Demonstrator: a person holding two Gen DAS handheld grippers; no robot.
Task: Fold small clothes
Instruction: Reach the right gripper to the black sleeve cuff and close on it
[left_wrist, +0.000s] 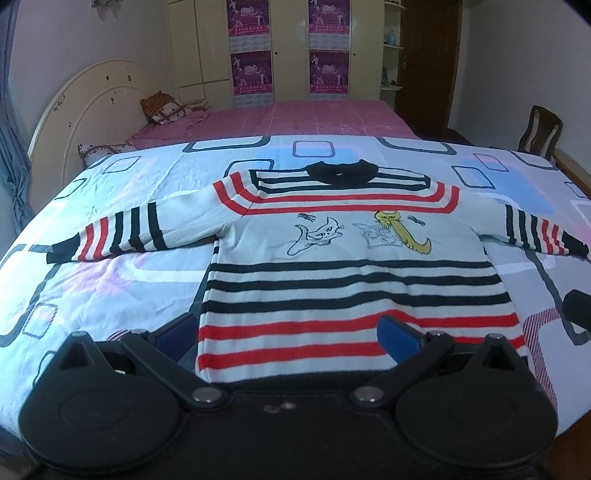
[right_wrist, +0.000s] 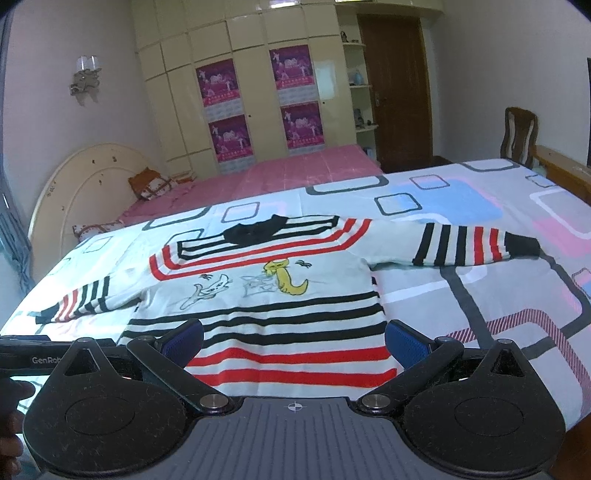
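Striped sweater (left_wrist: 343, 258) lying flat on patterned bedsheet (left_wrist: 110, 288), sleeves spread wide, zero folds so far. Left gripper (left_wrist: 288, 336) and right gripper (right_wrist: 293, 341) both hover near hem, jaws wide apart, holding nothing. Whole fold job left tbh.

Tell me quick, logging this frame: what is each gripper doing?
Left gripper: open, holding nothing, fingers straddling the sweater hem's left part.
Right gripper: open, holding nothing, fingers astride the hem's right part.
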